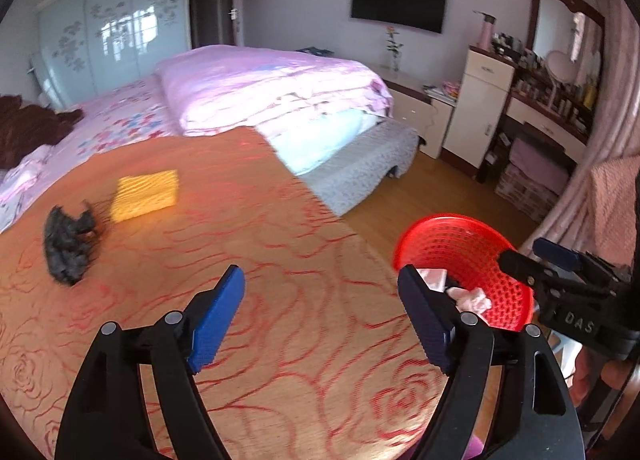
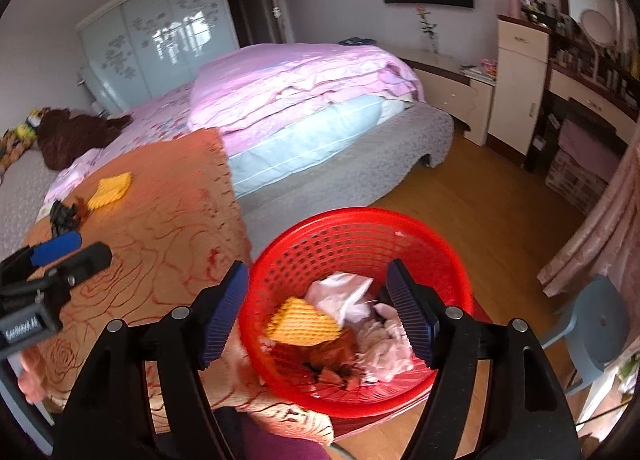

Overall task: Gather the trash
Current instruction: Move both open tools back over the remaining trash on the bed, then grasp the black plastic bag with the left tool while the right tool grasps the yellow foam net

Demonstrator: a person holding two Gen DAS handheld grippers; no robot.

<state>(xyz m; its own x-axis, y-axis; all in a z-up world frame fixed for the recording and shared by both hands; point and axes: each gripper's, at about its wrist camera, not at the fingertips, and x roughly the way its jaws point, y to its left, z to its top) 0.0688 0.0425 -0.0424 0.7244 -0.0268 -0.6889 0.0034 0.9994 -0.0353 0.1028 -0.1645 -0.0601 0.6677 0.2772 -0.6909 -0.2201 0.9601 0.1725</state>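
Observation:
My left gripper (image 1: 320,276) is open and empty above an orange rose-patterned cloth (image 1: 280,220). On that cloth, far left, lie a black crumpled scrap (image 1: 68,244) and a yellow foam net (image 1: 146,194). A red mesh basket (image 1: 440,220) stands off the cloth's right edge, with white tissue (image 1: 470,298) inside. My right gripper (image 2: 317,266) hangs open over the basket (image 2: 360,214) with nothing between its fingers. Below it lie a yellow foam net (image 2: 304,324), white plastic (image 2: 348,292) and brown scraps (image 2: 336,360). The right wrist view also shows the left gripper (image 2: 76,252), the black scrap (image 2: 62,216) and the loose yellow net (image 2: 110,188).
A bed with a pink quilt (image 1: 272,88) lies behind the cloth. Wooden floor (image 2: 480,212) runs right of the basket. A grey-blue stool (image 2: 600,324) and a pink curtain (image 2: 600,228) stand at the right, with cabinets (image 1: 476,112) beyond.

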